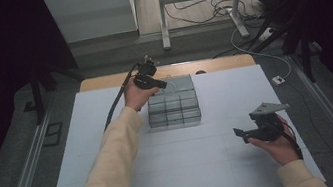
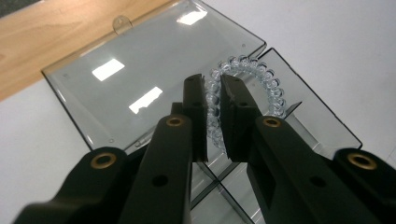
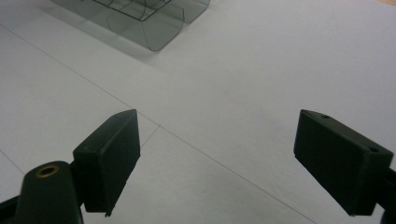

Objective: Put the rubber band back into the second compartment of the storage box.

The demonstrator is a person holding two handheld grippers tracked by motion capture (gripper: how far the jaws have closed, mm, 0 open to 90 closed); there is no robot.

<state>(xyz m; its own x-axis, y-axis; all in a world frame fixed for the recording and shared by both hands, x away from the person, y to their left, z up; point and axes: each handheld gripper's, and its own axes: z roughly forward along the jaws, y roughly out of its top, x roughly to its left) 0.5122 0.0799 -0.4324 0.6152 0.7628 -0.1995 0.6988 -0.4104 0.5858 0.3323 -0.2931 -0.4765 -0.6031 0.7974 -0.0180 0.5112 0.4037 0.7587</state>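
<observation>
I am looking over a white surface (image 1: 110, 133) with a strip of wood at its twelve o'clock edge and cables on the floor beyond. The clear compartment box (image 1: 172, 102) is sitting near the middle, lid (image 2: 140, 79) lying open. My left gripper (image 2: 213, 109) is pinching a clear beaded bracelet (image 2: 261, 77) over a far compartment. My right gripper (image 3: 217, 163) is hanging wide open, holding nothing, at four o'clock over bare surface.
</observation>
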